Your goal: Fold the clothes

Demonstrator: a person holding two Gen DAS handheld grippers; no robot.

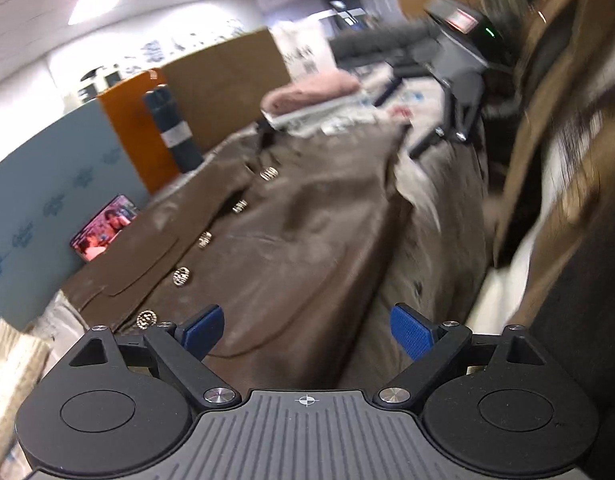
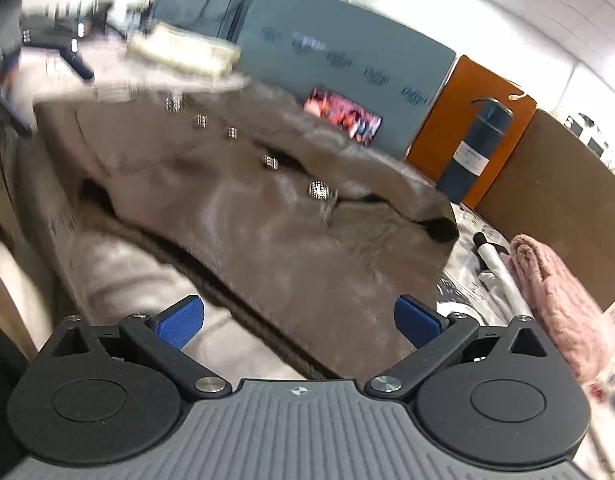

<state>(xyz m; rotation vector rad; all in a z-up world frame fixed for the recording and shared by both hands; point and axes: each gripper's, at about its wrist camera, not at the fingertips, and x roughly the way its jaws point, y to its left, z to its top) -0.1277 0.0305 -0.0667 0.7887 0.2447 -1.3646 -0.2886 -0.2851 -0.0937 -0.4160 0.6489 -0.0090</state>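
Note:
A brown coat (image 1: 307, 220) with a row of silver buttons (image 1: 182, 277) lies spread across the table, and the right wrist view shows it too (image 2: 247, 208). Paler beige fabric (image 2: 127, 280) shows along its near edge. My left gripper (image 1: 307, 332) hovers over the coat's lower part, open, with nothing between its blue pads (image 1: 203, 330). My right gripper (image 2: 299, 322) is open over the coat's near edge, its pads clear of the cloth. The right gripper's grey housing (image 1: 463, 60) shows blurred at the far end in the left wrist view. A blue finger (image 2: 77, 64) of the left one shows in the right wrist view.
A folded pink knit (image 2: 555, 292) lies at the coat's collar end, a cream folded garment (image 2: 183, 54) at the other. A dark blue bottle (image 2: 475, 148) stands by an orange panel (image 2: 447, 120), near a lit phone (image 2: 343, 116). Cardboard (image 1: 227, 84) lines the back.

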